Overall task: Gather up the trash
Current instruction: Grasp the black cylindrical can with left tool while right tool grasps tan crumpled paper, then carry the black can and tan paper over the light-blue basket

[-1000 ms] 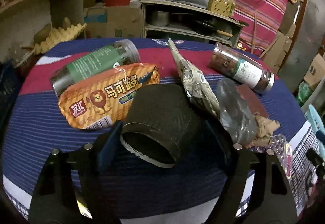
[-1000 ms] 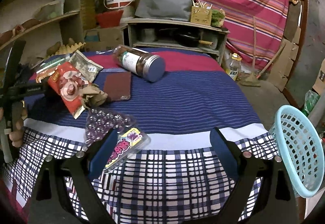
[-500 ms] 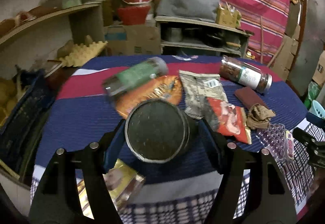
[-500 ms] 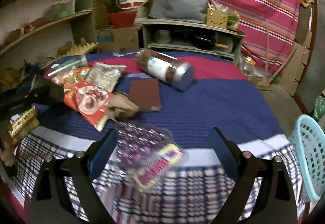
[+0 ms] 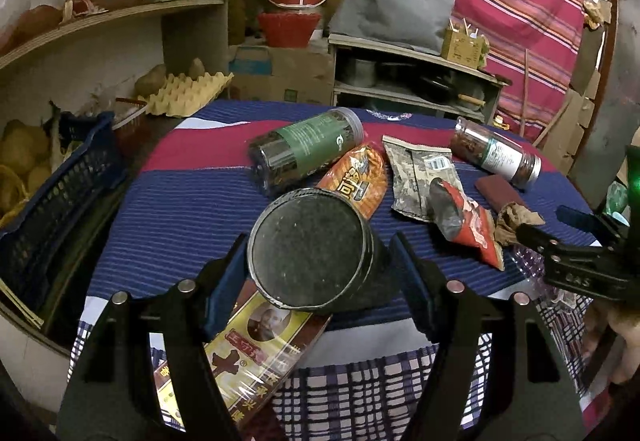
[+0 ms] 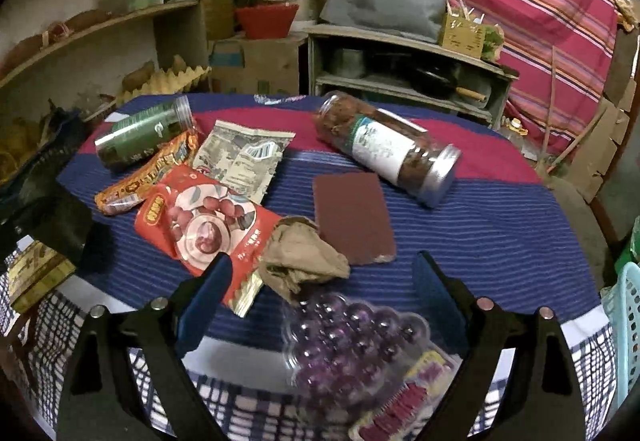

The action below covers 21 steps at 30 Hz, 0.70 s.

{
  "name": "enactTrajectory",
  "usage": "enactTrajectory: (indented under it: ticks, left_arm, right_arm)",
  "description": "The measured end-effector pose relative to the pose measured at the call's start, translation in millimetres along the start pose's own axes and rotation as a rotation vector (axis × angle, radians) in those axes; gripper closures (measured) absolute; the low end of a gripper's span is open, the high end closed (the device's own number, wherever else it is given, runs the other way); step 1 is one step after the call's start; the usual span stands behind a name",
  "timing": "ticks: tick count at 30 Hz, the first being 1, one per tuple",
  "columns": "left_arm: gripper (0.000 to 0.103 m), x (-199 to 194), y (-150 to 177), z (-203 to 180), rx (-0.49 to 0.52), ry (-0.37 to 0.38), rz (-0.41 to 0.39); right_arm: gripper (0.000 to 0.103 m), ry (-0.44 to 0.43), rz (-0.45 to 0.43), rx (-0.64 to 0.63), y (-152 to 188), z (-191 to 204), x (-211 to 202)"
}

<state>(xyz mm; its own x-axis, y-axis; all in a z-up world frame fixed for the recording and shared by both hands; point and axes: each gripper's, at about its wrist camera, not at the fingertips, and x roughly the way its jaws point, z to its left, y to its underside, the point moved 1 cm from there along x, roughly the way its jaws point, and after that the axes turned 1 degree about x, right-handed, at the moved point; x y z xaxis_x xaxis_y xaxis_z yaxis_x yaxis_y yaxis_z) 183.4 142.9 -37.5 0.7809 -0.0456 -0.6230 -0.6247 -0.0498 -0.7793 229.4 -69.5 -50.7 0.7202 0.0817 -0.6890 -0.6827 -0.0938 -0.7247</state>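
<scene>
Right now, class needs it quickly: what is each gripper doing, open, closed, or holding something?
Left gripper: shut on the black canister.
Right gripper: open, holding nothing, above the purple blister tray.

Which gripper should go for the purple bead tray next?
Right. The right gripper is open and empty, with the purple bead tray lying just ahead between its fingers. The left gripper already has the black canister between its fingers, across the table.
</scene>
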Motion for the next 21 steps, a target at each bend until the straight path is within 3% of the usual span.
enactTrajectory:
  ticks: [1,4,6,14,21]
  left_arm:
    - [0.034,0.1,0.3,-0.4,0.001,0.002,0.001]
    - [0.034,1.2,0.3,-2.5,-0.001,0.007,0.004]
    - [0.034,1.5,-0.5,-4.4,-0.001,0.007,0.005]
    - [0.034,-2.8,-4.2,-17.6,0.004,0.016,-0.005]
    - [0.034,-8.0,-7.4,-42.2,0.038,0.024,-0.021]
  right_arm:
    - [0.02,-0.006,0.009,-0.004,-0.5,0.7,3.1]
    - [0.044,-0.029,0.043,-0.006,0.4,2.5,11.3]
    - [0.053,-0.058,0.057,-0.004,2.7,3.0,13.5]
    - [0.056,-0.06,-0.004,-0.016,4.8,-8.1,-8.4]
    - [0.056,-0.042,-0.043,0.006,10.7,-42.2,-37.7]
